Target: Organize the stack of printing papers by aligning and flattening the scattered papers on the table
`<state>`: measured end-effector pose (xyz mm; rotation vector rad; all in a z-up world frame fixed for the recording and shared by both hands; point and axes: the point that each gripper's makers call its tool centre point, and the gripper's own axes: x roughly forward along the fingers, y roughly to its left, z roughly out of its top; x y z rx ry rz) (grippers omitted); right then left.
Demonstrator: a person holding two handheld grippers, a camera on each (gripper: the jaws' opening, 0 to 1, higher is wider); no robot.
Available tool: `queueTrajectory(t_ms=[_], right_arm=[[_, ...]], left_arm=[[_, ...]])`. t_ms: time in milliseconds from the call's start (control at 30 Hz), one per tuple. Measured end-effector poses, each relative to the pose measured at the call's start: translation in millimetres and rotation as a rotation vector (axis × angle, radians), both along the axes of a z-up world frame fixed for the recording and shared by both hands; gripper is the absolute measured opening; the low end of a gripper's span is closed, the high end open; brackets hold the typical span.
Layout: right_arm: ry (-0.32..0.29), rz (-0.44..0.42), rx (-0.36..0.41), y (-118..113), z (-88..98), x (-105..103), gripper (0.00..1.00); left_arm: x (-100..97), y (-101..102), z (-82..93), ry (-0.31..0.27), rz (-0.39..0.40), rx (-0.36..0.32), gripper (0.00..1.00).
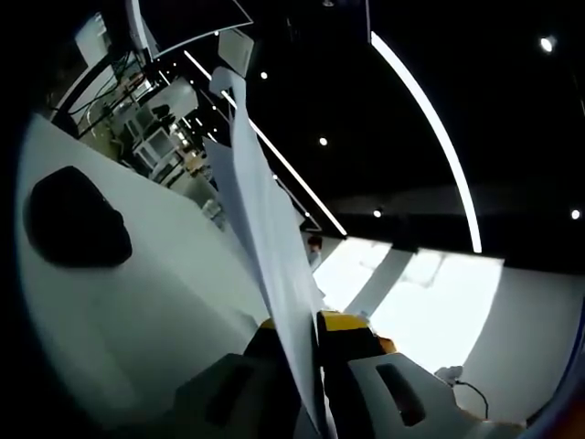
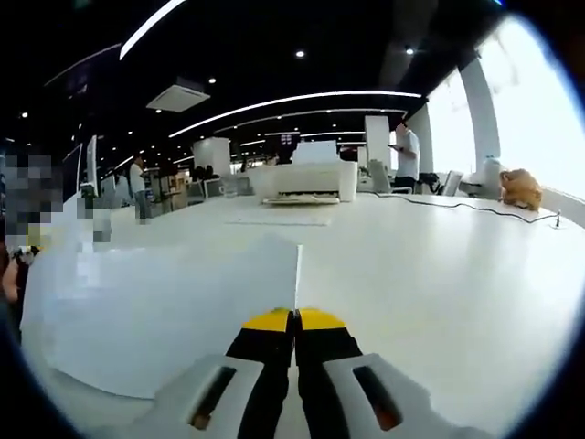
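Presently, item one: left gripper [image 1: 315, 331], lower centre, jaws clamped on a paper sheet [image 1: 265, 238] held edge-on, rising toward upper left. Item two: right gripper [image 2: 294, 320], jaws closed at the corner of papers [image 2: 155, 311] at lower left on the table [image 2: 439, 274]. Step judged: lifting to align; next, squaring edges and laying flat.

Right gripper view: long white printer [image 2: 306, 179] at the far end of the glossy white bench [image 2: 439, 274], a flat white sheet [image 2: 279, 219] just in front of it. Thin black cable [image 2: 457, 206] runs rightward toward an orange-brown soft object [image 2: 521, 187] by the windows. Standing person in white shirt [image 2: 409, 154] behind the printer. Left gripper view: dark rounded object [image 1: 73, 219] on white surface.
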<state>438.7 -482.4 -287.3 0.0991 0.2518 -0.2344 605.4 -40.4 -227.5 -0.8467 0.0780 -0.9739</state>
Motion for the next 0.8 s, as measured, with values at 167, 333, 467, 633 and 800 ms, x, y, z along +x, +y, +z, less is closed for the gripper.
queueTrajectory(t_ms=[167, 333, 467, 633, 800], right_arm=[[-0.004, 0.002, 0.0, 8.5, 1.4, -2.5, 0.0], [-0.006, 0.001, -0.007, 10.7, 2.5, -3.3, 0.0], [-0.016, -0.003, 0.006, 9.2, 3.8, -3.7, 0.0], [-0.022, -0.006, 0.015, 11.1, 5.0, -3.4, 0.0], [-0.029, -0.009, 0.023, 9.4, 6.2, -3.3, 0.0]], left_arm=[[0.0, 0.1, 0.1, -0.001, 0.0, 0.0, 0.08], [0.4, 0.0, 0.1, -0.001, 0.0, 0.0, 0.08], [0.7, -0.3, 0.1, 0.001, -0.001, 0.0, 0.08], [0.7, -0.6, 0.2, 0.001, -0.002, -0.002, 0.08], [0.8, -0.9, 0.0, 0.001, -0.003, -0.002, 0.08]])
